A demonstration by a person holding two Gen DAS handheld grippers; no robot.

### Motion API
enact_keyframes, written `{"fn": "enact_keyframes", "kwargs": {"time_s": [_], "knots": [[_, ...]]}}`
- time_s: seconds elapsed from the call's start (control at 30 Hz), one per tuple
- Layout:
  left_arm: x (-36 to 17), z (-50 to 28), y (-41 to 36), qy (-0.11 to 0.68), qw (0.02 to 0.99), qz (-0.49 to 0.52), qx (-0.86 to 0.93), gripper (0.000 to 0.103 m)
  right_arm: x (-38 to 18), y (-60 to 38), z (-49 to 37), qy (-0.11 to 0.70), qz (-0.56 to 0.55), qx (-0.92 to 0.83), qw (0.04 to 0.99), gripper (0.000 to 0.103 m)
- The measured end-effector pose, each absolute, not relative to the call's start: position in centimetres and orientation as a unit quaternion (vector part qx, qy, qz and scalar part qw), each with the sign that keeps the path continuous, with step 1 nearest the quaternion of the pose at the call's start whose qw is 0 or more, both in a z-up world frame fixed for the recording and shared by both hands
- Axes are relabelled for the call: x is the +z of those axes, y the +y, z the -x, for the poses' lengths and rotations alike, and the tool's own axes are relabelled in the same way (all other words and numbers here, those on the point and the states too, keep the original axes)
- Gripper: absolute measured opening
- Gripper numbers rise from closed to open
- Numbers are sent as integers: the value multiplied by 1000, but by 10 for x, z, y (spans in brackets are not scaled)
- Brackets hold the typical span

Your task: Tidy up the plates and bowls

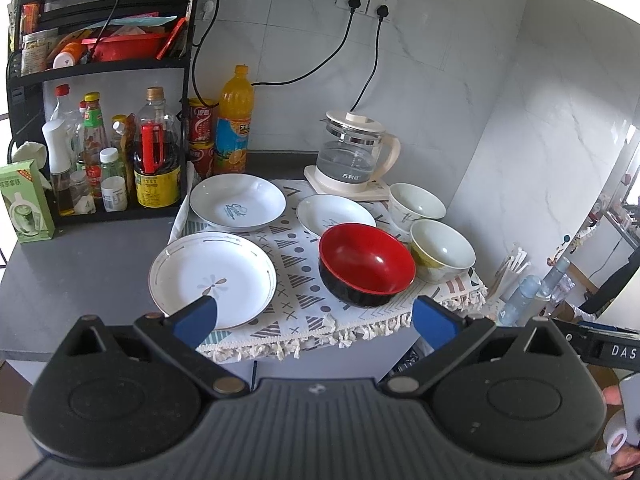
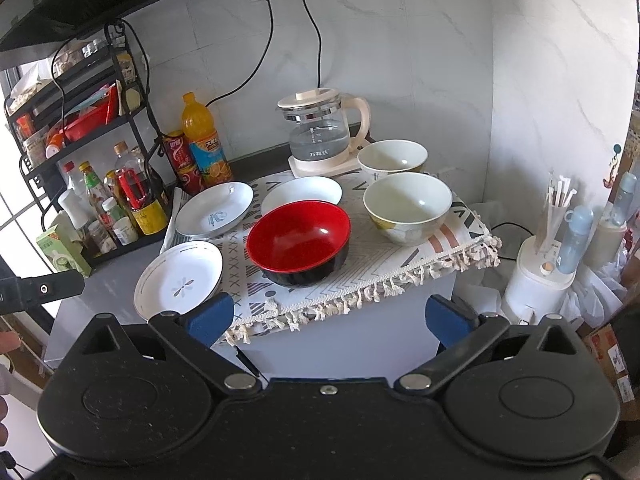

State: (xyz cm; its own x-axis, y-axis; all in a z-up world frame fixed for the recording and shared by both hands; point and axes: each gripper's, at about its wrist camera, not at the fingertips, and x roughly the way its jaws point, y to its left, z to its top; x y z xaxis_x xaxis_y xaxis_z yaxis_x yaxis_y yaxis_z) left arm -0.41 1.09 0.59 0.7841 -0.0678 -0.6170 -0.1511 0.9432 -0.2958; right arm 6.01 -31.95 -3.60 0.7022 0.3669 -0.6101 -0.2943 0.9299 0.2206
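On a patterned cloth (image 1: pixel 296 264) (image 2: pixel 376 264) lie three white plates: a near one with a flower mark (image 1: pixel 212 278) (image 2: pixel 178 278), a far left one (image 1: pixel 238 200) (image 2: pixel 214 210) and a smaller far one (image 1: pixel 336 214) (image 2: pixel 302 190). A red bowl with a black outside (image 1: pixel 366 262) (image 2: pixel 298 238) stands in the middle. Two pale bowls stand to its right, one near (image 1: pixel 442 248) (image 2: pixel 408 204) and one far (image 1: pixel 416 200) (image 2: pixel 392 156). My left gripper (image 1: pixel 314 314) is open and empty, above the cloth's front edge. My right gripper (image 2: pixel 330 316) is open and empty, in front of the counter.
A glass kettle (image 1: pixel 354 152) (image 2: pixel 322 132) stands behind the dishes. Bottles and cans (image 1: pixel 120 152) (image 2: pixel 120 196) fill a black rack at the left. A white appliance with sticks and bottles (image 2: pixel 544 256) sits low at the right. Cords hang from wall sockets (image 1: pixel 366 0).
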Motion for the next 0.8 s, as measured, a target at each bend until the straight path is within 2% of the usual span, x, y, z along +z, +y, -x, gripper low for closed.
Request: {"fn": "enact_keyframes", "kwargs": {"time_s": [0.13, 0.43, 0.8], "knots": [[5, 9, 9, 294, 943, 156, 23, 103, -36, -321, -60, 342, -51, 178, 921, 103], [5, 13, 6, 275, 949, 152, 25, 103, -38, -324, -64, 347, -52, 182, 919, 103], [4, -8, 5, 318, 936, 147, 33, 103, -38, -327, -77, 348, -58, 185, 917, 103]]}}
